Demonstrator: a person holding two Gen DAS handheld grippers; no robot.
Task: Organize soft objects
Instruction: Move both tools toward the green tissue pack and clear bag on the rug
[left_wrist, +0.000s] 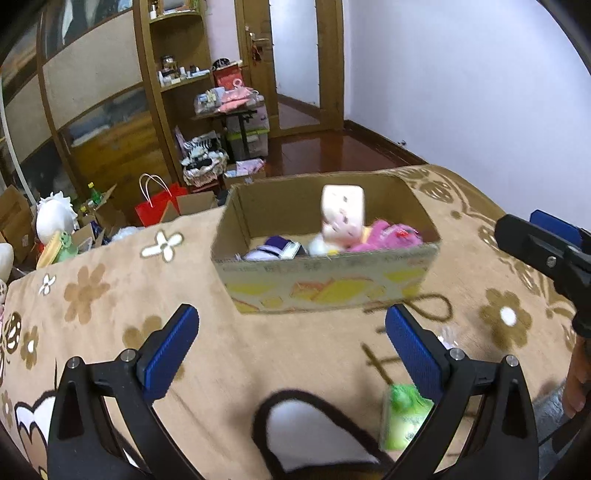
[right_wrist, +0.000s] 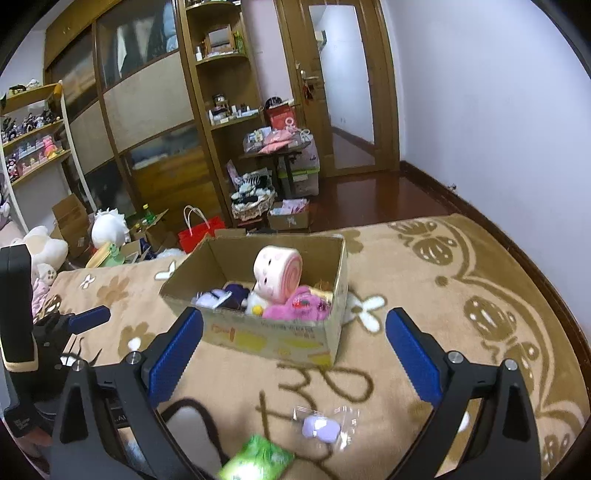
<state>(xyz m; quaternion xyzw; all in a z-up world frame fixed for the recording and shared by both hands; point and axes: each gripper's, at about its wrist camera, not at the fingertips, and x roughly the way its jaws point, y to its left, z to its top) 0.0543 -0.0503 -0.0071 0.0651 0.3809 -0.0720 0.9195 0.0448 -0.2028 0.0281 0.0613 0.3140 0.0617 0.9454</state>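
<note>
With both the left gripper (left_wrist: 291, 347) and right gripper (right_wrist: 295, 350) wide-jawed and empty, we judge a drop finished; plush toys fill the open cardboard box (right_wrist: 273, 336), so next comes the green crinkly packet (right_wrist: 258, 461) on the beige flowered blanket (right_wrist: 461, 332).

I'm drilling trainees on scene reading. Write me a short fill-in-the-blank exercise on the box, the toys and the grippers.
1. The cardboard box stands on a beige ____ patterned blanket.
2. The pink roll-shaped plush sits ____ the box.
3. The green packet lies ____ the box, on the blanket.
4. The left gripper and right gripper both have their jaws ____, holding nothing.

Missing words: flower; inside; outside; open
</note>
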